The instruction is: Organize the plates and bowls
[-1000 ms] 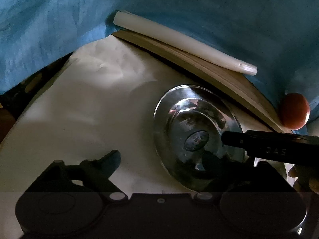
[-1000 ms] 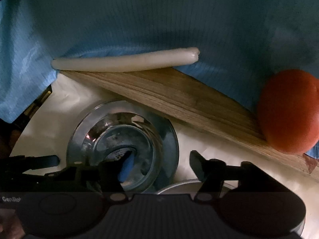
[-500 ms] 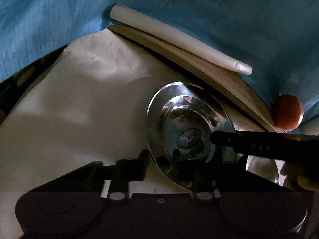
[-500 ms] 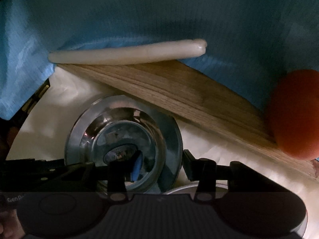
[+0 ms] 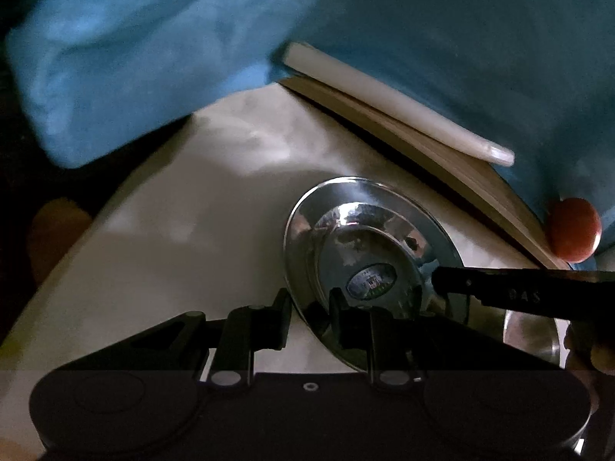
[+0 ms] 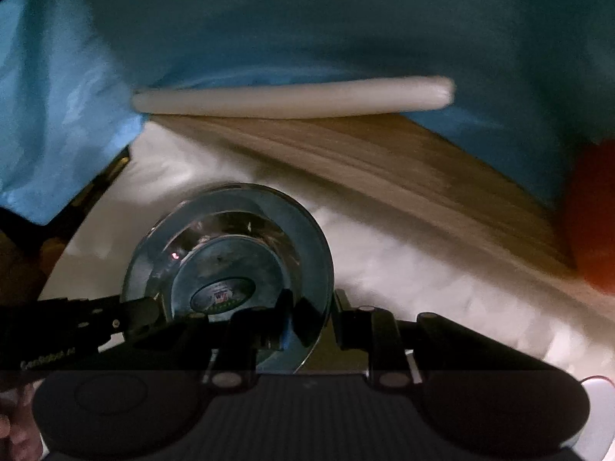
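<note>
- Left wrist view: the left hand-held gripper [image 5: 307, 322] has its 2 black fingers drawn close on the near rim of a shiny round steel bowl with a wide flat rim and a blue-green sticker at its centre [image 5: 365, 257], 1 finger outside the rim and 1 inside, so it looks clamped on that rim.
- The steel bowl sits tilted on a white cloth-covered bench [image 5: 184, 230].
- The right hand-held gripper [image 5: 446, 282] reaches in from the right as a dark bar whose tip is at the bowl's far right rim.
- A second round steel dish [image 5: 534, 334] shows partly at the lower right, just beside the bowl.
- Behind lie a light wooden board [image 5: 461, 165], a long white cylinder [image 5: 403, 115] on its far edge, a round red-orange object [image 5: 572, 230] at the right, and crumpled blue fabric [image 5: 192, 38] beyond.
- Right wrist view: the right hand-held gripper [image 6: 311, 322] straddles the bowl's [image 6: 230, 238] right rim; its jaws are closing, and the pads look to be pressing on the rim between them.
- The left hand-held gripper [image 6: 150, 315] comes in from the left onto the bowl's opposite rim.
- The white cylinder [image 6: 292, 96] lies across the wooden board [image 6: 403, 161], with blue fabric [image 6: 307, 19] behind and the red-orange object [image 6: 592, 215] at the right edge.
</note>
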